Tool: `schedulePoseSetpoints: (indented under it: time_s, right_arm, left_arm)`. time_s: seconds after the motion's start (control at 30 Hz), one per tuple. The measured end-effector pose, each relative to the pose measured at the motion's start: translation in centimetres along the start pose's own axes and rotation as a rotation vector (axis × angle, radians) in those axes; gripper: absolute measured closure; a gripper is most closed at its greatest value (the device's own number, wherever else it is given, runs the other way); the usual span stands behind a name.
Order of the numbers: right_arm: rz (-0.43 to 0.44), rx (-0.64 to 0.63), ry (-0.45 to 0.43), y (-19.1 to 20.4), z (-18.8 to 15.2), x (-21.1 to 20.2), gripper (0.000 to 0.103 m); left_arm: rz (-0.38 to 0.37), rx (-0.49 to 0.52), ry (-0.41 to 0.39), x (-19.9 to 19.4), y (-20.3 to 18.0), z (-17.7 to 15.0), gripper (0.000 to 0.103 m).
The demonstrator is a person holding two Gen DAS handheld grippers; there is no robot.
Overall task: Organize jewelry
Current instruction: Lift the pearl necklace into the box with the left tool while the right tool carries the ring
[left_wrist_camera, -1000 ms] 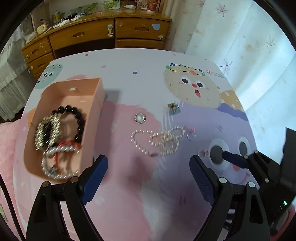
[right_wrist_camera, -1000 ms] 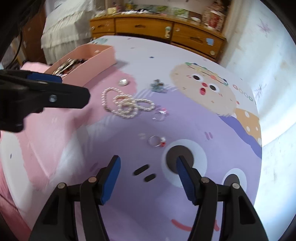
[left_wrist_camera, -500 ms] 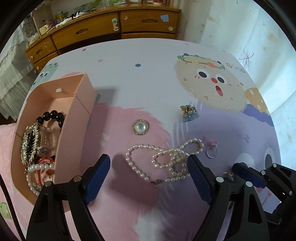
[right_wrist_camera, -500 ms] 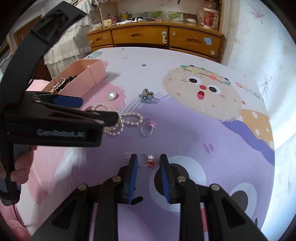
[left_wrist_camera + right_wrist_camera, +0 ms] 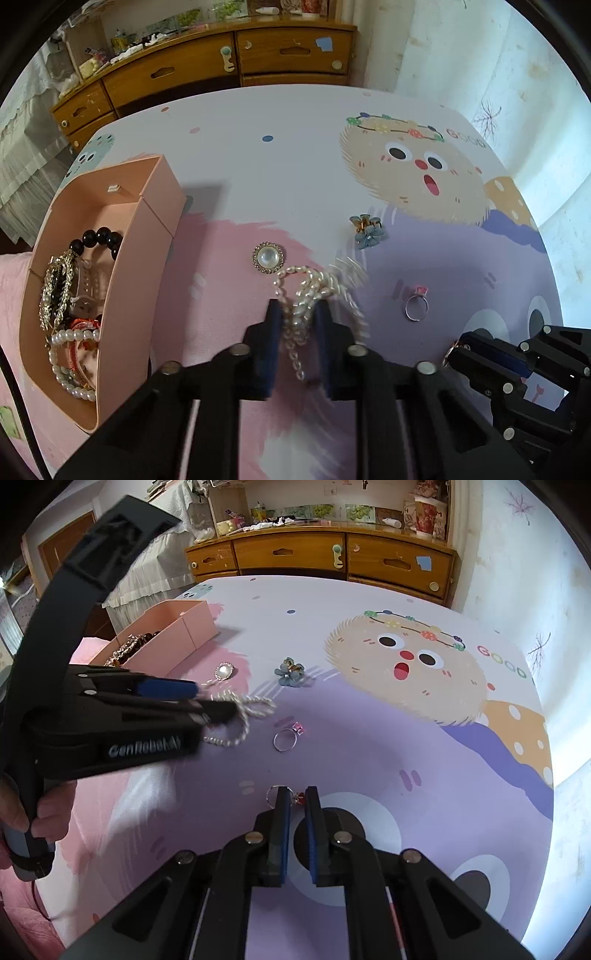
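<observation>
Now both tools have closed on something. A second ago the left gripper [image 5: 297,314] hung wide open above the white pearl necklace [image 5: 314,286]; it has since narrowed its blue pads onto a bunch of the strands, and the blurred loops suggest the necklace is coming off the cartoon-printed tablecloth [image 5: 295,155]. From the right wrist view the pearls dangle from that tool's tip [image 5: 243,716].

The right gripper [image 5: 297,797], also spread a second ago, is nearly shut, and a small silver ring with a red stone [image 5: 293,796] sits between its pads; the left view shows a ring hanging at that tool's tip [image 5: 452,352].

So two pieces look secured at once. The open pink cardboard box [image 5: 147,236] lies at the near left and already holds a black bead bracelet [image 5: 96,238], a gold chain [image 5: 55,288] and a pearl bracelet [image 5: 70,354]. Left on the cloth are a round pearl brooch [image 5: 268,257], a blue flower hair clip [image 5: 367,230] and a silver ring with a pink stone [image 5: 416,308], all right of the box.

The likely next step is carrying the necklace left into the box; trailing strands could snag its wall.
</observation>
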State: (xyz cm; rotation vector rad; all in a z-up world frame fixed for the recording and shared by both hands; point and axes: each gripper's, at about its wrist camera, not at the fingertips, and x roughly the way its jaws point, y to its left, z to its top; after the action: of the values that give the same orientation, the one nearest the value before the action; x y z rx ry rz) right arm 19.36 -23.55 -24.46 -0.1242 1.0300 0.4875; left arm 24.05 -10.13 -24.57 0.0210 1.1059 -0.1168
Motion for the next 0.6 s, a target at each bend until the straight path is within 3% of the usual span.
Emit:
schedulePoseSetpoints:
  time_s: [0.13, 0.2, 0.6]
  right_arm:
    - [0.021, 0.039, 0.012, -0.4, 0.2, 0.1, 0.096]
    - [0.025, 0.051, 0.015, -0.4, 0.2, 0.1, 0.097]
    - [0.124, 0.191, 0.003, -0.2, -0.3, -0.4, 0.097]
  left_arm:
    - [-0.032, -0.013, 0.003, -0.2, 0.2, -0.1, 0.092]
    - [-0.049, -0.017, -0.008, -0.4, 0.3, -0.1, 0.1]
    - [-0.108, 0.002, -0.045, -4.4, 1.1, 0.1, 0.1]
